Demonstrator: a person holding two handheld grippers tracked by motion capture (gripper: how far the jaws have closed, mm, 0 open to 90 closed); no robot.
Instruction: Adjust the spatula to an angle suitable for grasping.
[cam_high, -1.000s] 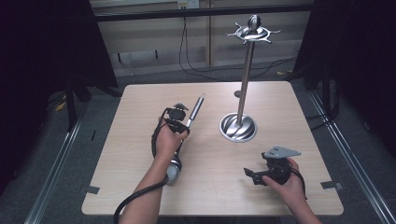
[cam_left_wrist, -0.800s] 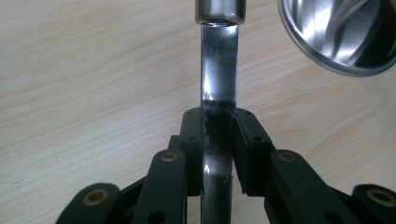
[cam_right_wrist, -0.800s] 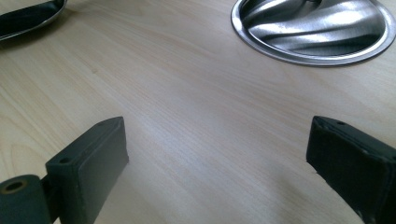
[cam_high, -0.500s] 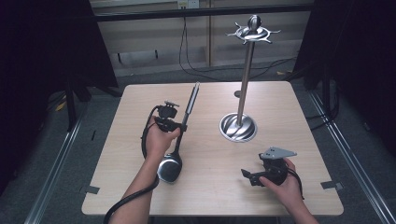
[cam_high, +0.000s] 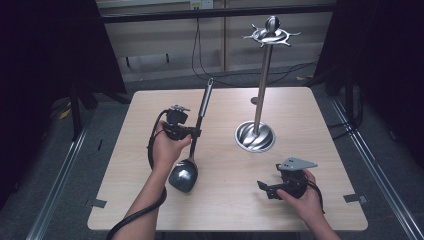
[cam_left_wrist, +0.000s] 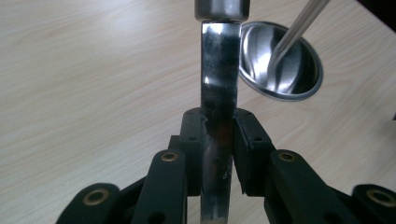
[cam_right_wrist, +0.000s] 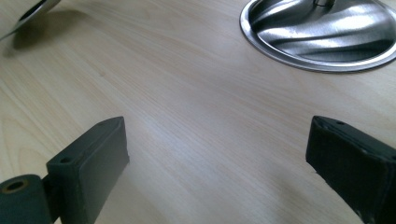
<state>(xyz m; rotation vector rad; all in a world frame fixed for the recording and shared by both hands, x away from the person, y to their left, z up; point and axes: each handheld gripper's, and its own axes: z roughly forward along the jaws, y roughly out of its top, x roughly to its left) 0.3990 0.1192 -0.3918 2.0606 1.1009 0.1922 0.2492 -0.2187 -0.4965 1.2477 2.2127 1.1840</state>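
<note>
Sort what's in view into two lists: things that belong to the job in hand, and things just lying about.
In the job:
- ladle, its handle clamped in the left gripper
- stand with hooks on top, the likely place to hang it

Lying about:
- right gripper, open and idle over the table
- cables on the floor behind the table

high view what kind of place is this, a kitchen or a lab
Most likely a recording lab, not a kitchen: one bare wooden table ringed by dark curtains, loose cables on the floor behind, and metal rails along the floor.
</note>
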